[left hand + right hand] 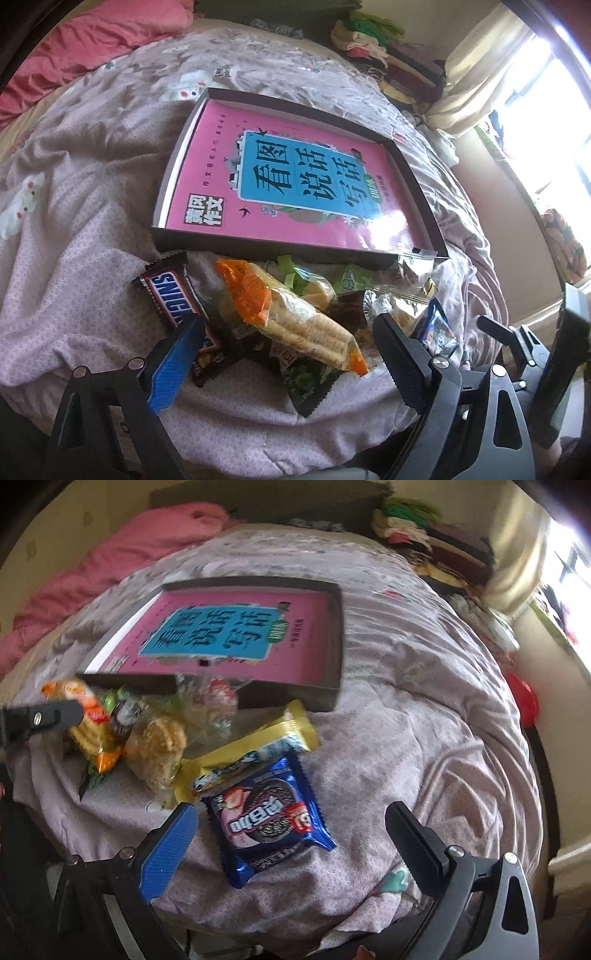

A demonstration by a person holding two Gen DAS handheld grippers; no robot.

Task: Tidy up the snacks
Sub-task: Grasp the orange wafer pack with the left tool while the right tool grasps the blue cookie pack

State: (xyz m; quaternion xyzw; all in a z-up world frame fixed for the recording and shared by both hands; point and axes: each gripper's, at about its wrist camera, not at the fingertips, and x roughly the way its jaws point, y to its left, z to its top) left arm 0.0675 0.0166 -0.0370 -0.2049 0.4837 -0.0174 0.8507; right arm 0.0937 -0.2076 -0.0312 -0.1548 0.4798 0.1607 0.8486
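Note:
A heap of snack packs lies on the bed in front of a shallow dark box [273, 254] that holds a pink book [295, 177]. My left gripper [288, 325] is open, and between its fingers lies an orange-ended wafer pack [295, 314], untouched by the pads. A Snickers bar [173, 295] lies partly under the blue finger. In the right wrist view my right gripper [291, 812] is open around a blue Oreo pack [269, 819], not pressing on it. Beyond the Oreo pack lie a yellow bar [251, 753] and a clear-wrapped round cracker [157, 749].
The box [295, 694] sits mid-bed on a rumpled lilac cover [424, 701]. A pink quilt [92, 33] lies at the far left, folded clothes [388, 62] are stacked at the far right, and a curtain [480, 74] hangs by a bright window.

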